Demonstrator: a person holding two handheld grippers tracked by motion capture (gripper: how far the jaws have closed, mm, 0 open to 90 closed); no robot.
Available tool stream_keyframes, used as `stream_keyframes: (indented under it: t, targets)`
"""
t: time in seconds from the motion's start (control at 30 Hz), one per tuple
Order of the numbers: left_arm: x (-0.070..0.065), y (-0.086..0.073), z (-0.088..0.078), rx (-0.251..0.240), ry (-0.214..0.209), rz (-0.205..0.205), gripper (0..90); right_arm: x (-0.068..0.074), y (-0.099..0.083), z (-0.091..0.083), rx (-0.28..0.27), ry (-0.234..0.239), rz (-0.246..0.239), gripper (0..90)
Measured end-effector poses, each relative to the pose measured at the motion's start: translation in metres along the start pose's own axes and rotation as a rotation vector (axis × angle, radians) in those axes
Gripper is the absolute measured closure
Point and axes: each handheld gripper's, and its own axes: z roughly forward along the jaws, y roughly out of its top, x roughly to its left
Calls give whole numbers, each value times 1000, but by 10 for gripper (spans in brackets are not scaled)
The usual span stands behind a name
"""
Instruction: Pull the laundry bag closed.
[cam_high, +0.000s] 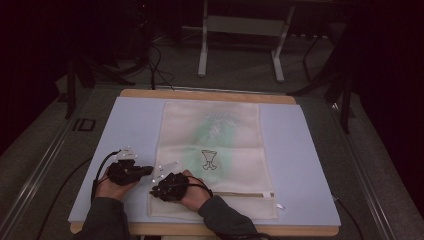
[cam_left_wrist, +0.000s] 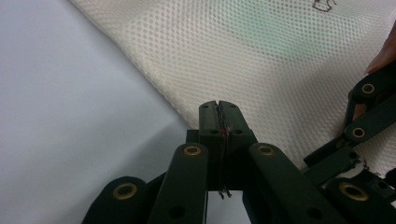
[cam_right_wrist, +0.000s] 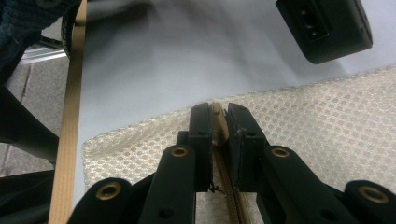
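A cream mesh zip bag (cam_high: 220, 145) lies flat on a pale blue mat (cam_high: 132, 125); something green shows through it and a small cup drawing (cam_high: 210, 160) is printed on it. My left gripper (cam_high: 148, 170) (cam_left_wrist: 218, 105) is shut, tips at the bag's left edge (cam_left_wrist: 187, 107); I see no mesh between the pads. My right gripper (cam_high: 155, 190) (cam_right_wrist: 218, 108) is shut on the tan zipper pull (cam_right_wrist: 218, 127) near the bag's front left corner. The zipper (cam_high: 240, 194) (cam_right_wrist: 229, 191) runs along the bag's near side.
The mat lies on a wooden table (cam_high: 205, 94) whose near edge (cam_right_wrist: 65, 140) is close to the right gripper. Each gripper trails a black cable (cam_high: 102, 167). A white frame (cam_high: 240, 35) stands on the floor beyond the table. Bare mat flanks the bag.
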Motion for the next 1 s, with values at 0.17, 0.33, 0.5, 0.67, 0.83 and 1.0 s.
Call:
stream_keyframes:
  t: [0.17, 0.33, 0.5, 0.67, 0.83, 1.0]
  targets:
    - [-4, -1, 2, 30, -24, 15, 886, 2, 0, 0, 6, -12, -22, 817]
    - [-7, -1, 6, 61, -41, 31, 889, 3, -2, 0, -5, -21, -30, 818]
    - [-9, -2, 9, 95, -56, 43, 892, 2, -3, 0, -11, -11, -29, 819]
    - [-12, -6, 11, 113, -76, 44, 892, 2, -4, 0, -15, -12, -25, 819]
    - [-16, -6, 13, 141, -64, 45, 894, 2, -4, 0, -15, -13, -25, 819]
    - [-20, -5, 10, 184, -53, 16, 895, 3, -4, 0, -10, -25, -34, 820]
